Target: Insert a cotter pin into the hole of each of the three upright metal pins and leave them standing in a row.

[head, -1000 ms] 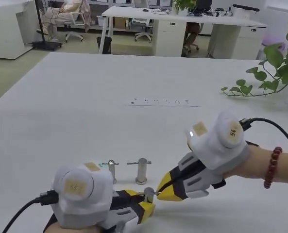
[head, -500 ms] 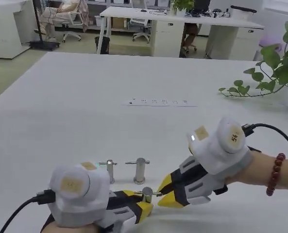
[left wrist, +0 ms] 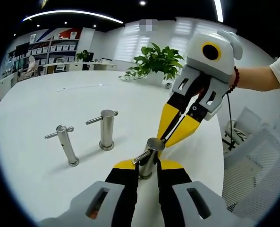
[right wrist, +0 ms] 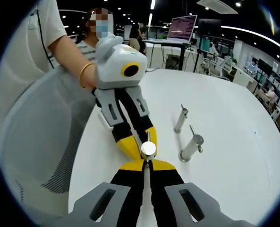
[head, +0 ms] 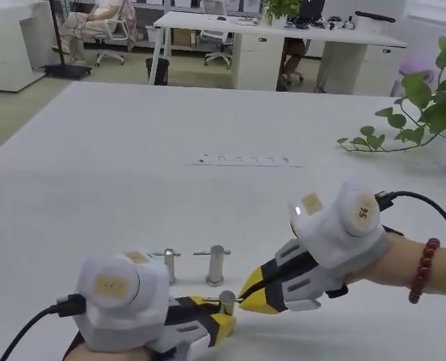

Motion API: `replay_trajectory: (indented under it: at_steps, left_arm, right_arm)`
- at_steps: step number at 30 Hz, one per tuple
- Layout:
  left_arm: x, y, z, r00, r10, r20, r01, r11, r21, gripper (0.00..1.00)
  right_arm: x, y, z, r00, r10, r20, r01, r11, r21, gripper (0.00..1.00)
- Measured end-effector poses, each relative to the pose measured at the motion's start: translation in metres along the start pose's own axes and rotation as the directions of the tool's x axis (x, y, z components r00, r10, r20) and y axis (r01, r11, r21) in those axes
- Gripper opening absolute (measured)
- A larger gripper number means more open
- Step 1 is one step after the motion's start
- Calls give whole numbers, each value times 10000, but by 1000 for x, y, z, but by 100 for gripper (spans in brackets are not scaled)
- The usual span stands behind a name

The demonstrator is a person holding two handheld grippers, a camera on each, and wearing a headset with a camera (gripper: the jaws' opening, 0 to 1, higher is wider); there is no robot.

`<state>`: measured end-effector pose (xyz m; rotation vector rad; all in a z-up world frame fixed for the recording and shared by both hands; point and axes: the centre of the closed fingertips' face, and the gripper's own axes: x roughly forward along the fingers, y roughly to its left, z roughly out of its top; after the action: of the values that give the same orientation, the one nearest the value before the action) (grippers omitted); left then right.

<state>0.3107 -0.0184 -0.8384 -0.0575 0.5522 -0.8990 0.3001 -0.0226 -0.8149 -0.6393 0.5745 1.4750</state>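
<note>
Three upright metal pins stand near the table's front edge. The far two (head: pixel 170 263) (head: pixel 216 265) each carry a cotter pin through the head; in the left gripper view they are these two pins (left wrist: pixel 66 144) (left wrist: pixel 106 130). The near pin (head: pixel 228 301) (left wrist: pixel 149 156) (right wrist: pixel 148 149) sits between the yellow pads of my left gripper (head: pixel 226 311) (left wrist: pixel 147 165), which is shut on its shaft. My right gripper (head: pixel 243 295) (left wrist: pixel 162 140) (right wrist: pixel 147 163) comes in from the right, shut on a thin cotter pin (left wrist: pixel 140 157) that runs through this pin's head.
A white power strip (head: pixel 245 159) lies mid-table. A leafy plant (head: pixel 422 105) reaches in from the right edge. The right gripper's black cable (head: pixel 426 199) trails off right. Office desks and chairs stand beyond the table's far edge.
My right gripper's tips have eased slightly left, closer to the near pin's head. The left gripper keeps its hold. The head view has shifted a little.
</note>
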Motion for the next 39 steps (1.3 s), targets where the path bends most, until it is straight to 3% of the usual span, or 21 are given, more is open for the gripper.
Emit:
replay_trajectory:
  at_steps: [8,11,13,19,27,33,39]
  left_arm:
    - [1,0,1,10000,20,-9,-20,9999,-106,14]
    - [2,-2,5,9999,-45,133,49,9996,-293,19]
    - [1,-2,8,9998,-55,215,58,9998,-170,25]
    - [-4,1,6,10000,-45,23,45,10000,64,29]
    - [-14,-1,6,9996,-110,-257,125,9980,617,35]
    - [-23,-1,4,9988,-53,-492,105,9944,1049,38]
    - [-33,-1,10,9994,94,-335,-43,9889,1483,43]
  right_arm:
    - [1,-1,1,10000,-62,-9,63,9999,129,5]
    - [0,-1,1,9999,-100,31,99,9994,319,8]
    - [-1,-2,1,9999,-137,87,133,9989,441,11]
    - [0,-3,5,9994,-245,263,222,9962,844,17]
    - [9,0,11,9993,-252,278,229,9964,821,19]
    - [3,0,10,9994,-277,230,257,9960,852,18]
    - [3,0,11,9992,-309,251,284,9951,949,20]
